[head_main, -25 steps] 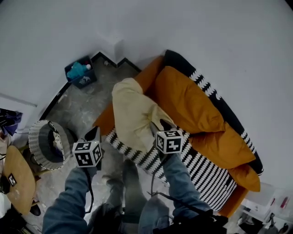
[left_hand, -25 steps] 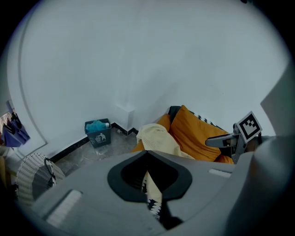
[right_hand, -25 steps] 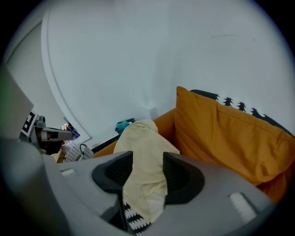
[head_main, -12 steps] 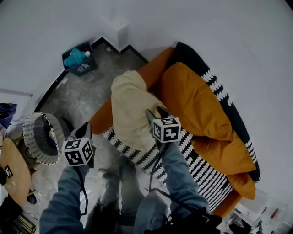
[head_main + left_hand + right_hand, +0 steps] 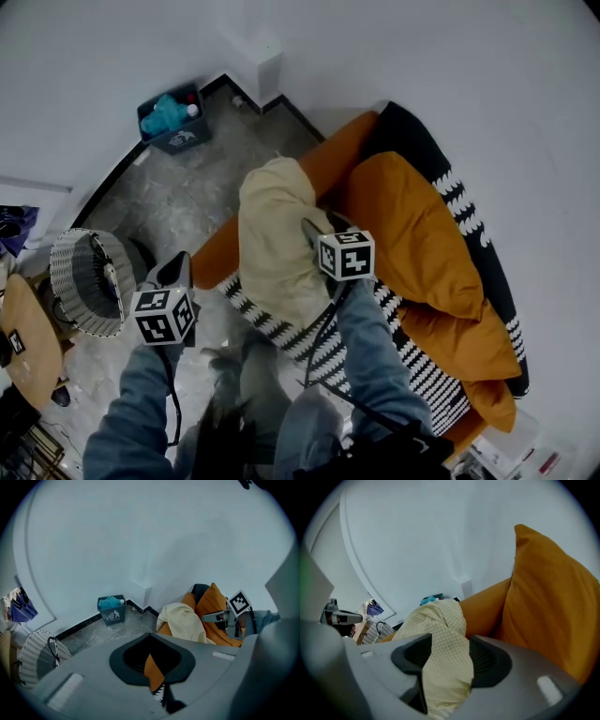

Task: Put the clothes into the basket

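Observation:
A pale yellow garment (image 5: 272, 234) lies draped over the orange sofa arm (image 5: 323, 169) and down onto the striped throw. My right gripper (image 5: 314, 228) reaches over its right side. In the right gripper view the garment (image 5: 440, 639) fills the gap between the jaws of this gripper (image 5: 450, 644), which are opening and do not clamp it. My left gripper (image 5: 178, 267) hangs over the floor between sofa and basket. It stands slightly open with nothing in it (image 5: 152, 653). The white woven basket (image 5: 75, 281) stands on the floor at the left.
Big orange cushions (image 5: 412, 234) lean on the sofa back, over a black-and-white striped throw (image 5: 412, 347). A blue bin (image 5: 172, 117) sits in the wall corner. A round wooden table (image 5: 23, 347) is left of the basket. The person's legs stand on the grey stone floor (image 5: 178, 197).
The right gripper has moved forward and down onto the garment and its jaws have widened. The left gripper has sunk and drifted a little left, toward the basket. The garment has not moved.

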Available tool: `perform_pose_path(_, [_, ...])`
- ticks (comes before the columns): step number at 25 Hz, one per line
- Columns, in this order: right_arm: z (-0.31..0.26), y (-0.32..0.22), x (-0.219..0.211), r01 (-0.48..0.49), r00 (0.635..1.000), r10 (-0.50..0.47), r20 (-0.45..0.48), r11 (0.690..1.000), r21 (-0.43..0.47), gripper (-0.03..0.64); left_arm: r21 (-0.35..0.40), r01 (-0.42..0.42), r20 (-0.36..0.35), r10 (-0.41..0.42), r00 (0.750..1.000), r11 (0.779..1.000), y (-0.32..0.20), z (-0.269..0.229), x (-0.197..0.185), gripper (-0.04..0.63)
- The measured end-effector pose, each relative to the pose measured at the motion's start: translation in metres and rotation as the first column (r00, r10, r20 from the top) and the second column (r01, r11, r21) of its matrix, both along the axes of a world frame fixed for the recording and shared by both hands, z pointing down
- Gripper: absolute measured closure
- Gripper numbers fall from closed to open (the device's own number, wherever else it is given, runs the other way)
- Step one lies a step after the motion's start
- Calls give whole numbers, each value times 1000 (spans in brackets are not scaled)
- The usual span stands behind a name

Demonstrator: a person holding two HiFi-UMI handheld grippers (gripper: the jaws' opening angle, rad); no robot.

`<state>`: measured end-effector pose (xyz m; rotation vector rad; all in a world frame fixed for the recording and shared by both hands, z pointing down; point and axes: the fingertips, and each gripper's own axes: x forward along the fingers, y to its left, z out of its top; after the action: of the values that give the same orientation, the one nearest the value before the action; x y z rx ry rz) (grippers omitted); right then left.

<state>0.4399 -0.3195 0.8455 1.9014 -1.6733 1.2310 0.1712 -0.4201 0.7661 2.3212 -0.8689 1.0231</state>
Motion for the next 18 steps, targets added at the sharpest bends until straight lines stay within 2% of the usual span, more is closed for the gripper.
perform_pose_path(11, [32, -38, 2, 59, 998, -58, 18, 997, -52, 362, -6, 74, 9, -74, 997, 997, -20, 10, -23, 594])
perform_pose_path(16, [39, -45, 2, 41, 999, -40, 25, 998, -53, 364, -5, 97, -1, -97, 995, 995, -28, 11, -35, 594])
perform_pose_path(18, [38, -46, -2, 24, 998, -22, 54, 999, -44, 392, -5, 111, 3, -111, 994, 994, -29, 11, -42, 594])
